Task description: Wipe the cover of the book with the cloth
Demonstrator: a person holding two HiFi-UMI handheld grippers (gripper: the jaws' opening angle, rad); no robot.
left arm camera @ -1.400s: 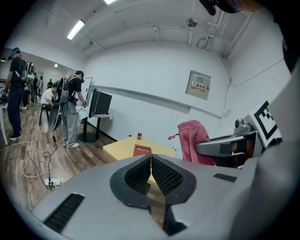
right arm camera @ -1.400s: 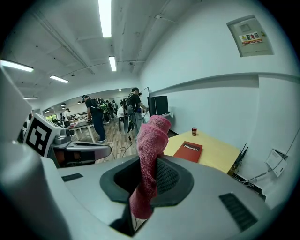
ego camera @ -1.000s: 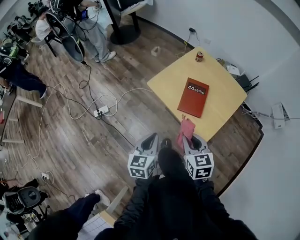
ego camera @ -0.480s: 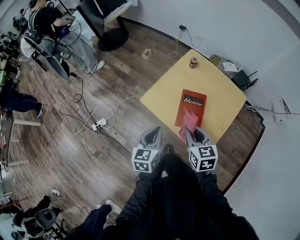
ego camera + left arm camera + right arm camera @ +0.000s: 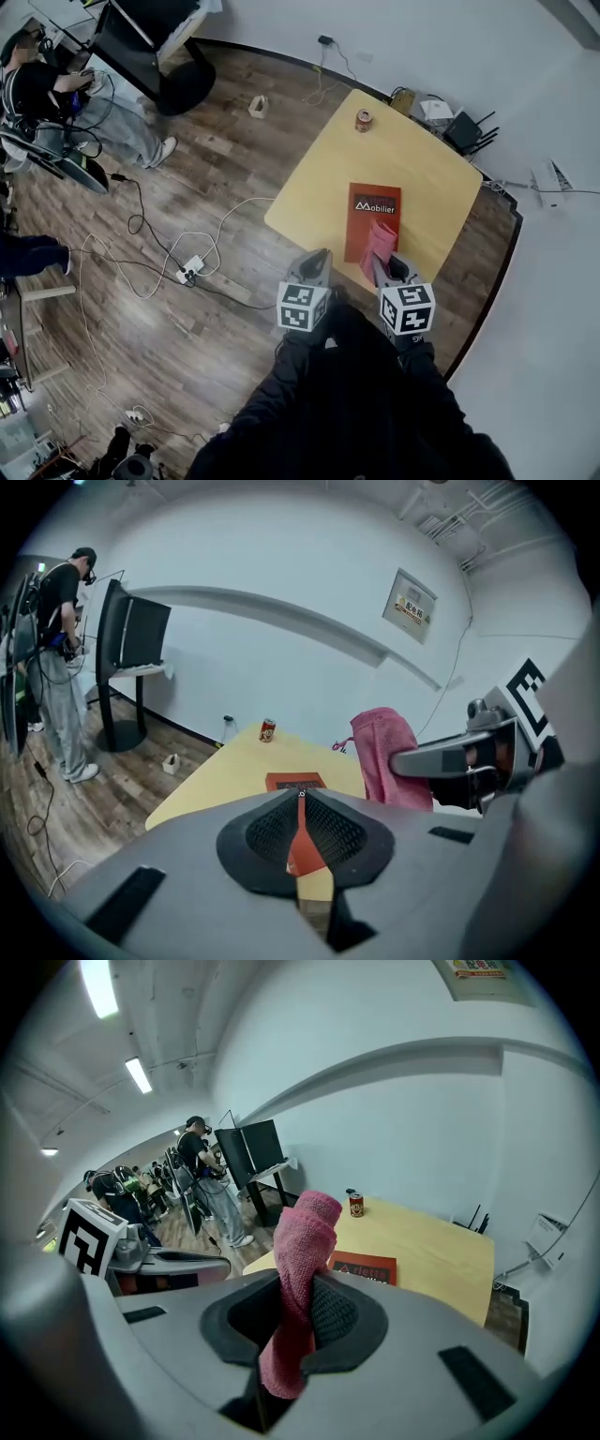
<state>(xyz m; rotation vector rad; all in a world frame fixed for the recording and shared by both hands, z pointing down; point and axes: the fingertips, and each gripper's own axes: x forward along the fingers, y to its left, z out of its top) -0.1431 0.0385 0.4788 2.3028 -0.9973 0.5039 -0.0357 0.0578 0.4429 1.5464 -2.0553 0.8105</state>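
A red book [image 5: 371,220] lies flat on the square yellow table [image 5: 412,169], toward its near side. My right gripper [image 5: 378,265] is shut on a pink cloth [image 5: 379,242], which sticks up out of the jaws and overlaps the book's near right corner in the head view. In the right gripper view the cloth [image 5: 305,1232] stands between the jaws of the right gripper [image 5: 302,1283], with the book [image 5: 364,1267] beyond. My left gripper [image 5: 320,260] hovers at the table's near edge, left of the book. Its jaws meet at the tip of the left gripper [image 5: 301,794], empty, with the book [image 5: 295,782] ahead.
A red drink can [image 5: 364,119] stands near the table's far corner. Cables and a power strip [image 5: 190,269] lie on the wooden floor to the left. A black stand [image 5: 164,66] and a person [image 5: 56,94] are at the far left. Boxes and a router [image 5: 450,127] sit against the wall.
The table and book have come closer below me. Both grippers have moved forward; the cloth in the right gripper, earlier short of the book, now overlaps its near end.
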